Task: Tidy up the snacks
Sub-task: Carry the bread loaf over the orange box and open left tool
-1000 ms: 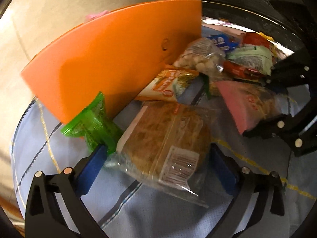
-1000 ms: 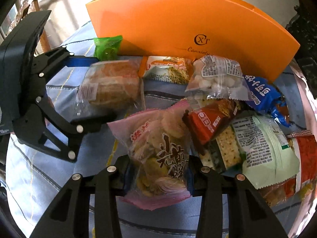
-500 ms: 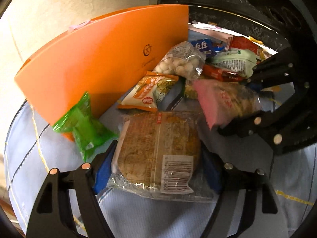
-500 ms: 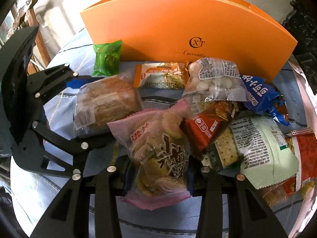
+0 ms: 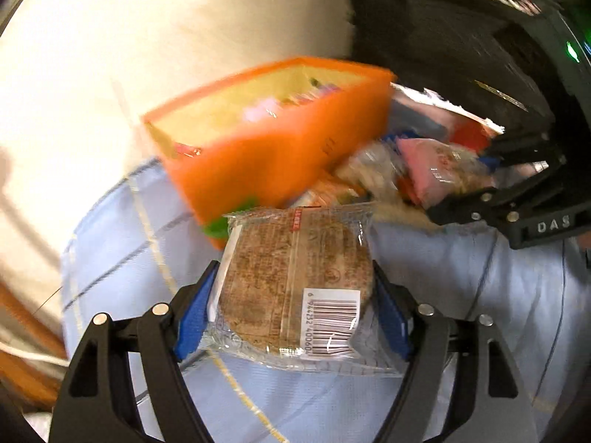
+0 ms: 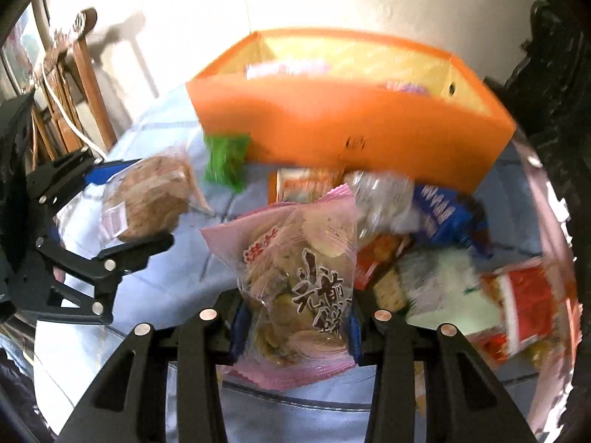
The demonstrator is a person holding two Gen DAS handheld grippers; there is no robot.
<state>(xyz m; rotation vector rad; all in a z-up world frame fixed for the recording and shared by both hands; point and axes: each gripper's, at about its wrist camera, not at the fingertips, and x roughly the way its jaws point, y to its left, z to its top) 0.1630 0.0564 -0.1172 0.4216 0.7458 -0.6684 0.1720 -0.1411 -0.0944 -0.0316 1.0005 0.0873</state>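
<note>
I have the left gripper clamped on a clear-wrapped brown round cake; its blue pads press both sides of the pack, the barcode label faces the camera, and the pack hangs clear of the pale blue checked tablecloth. The jaws closed on it within the last second.

I have the right gripper clamped on a pink-edged bag of rice crackers with large black characters; the bag stands upright between the pads, off the cloth.

The orange box stands at the far edge of the tablecloth, open at the top, with a few wrapped items inside, too blurred to name. A green packet lies against the box's front wall at its left corner. An orange-and-white packet lies just in front of the box.

The remaining snacks are piled on the right side of the cloth, touching one another: a blue packet, a pale green-and-white bag, a red-and-white bag. Motion blur hides their print.

In the right wrist view, the left gripper and its cake sit at the left edge of the cloth, apart from the pile.
</note>
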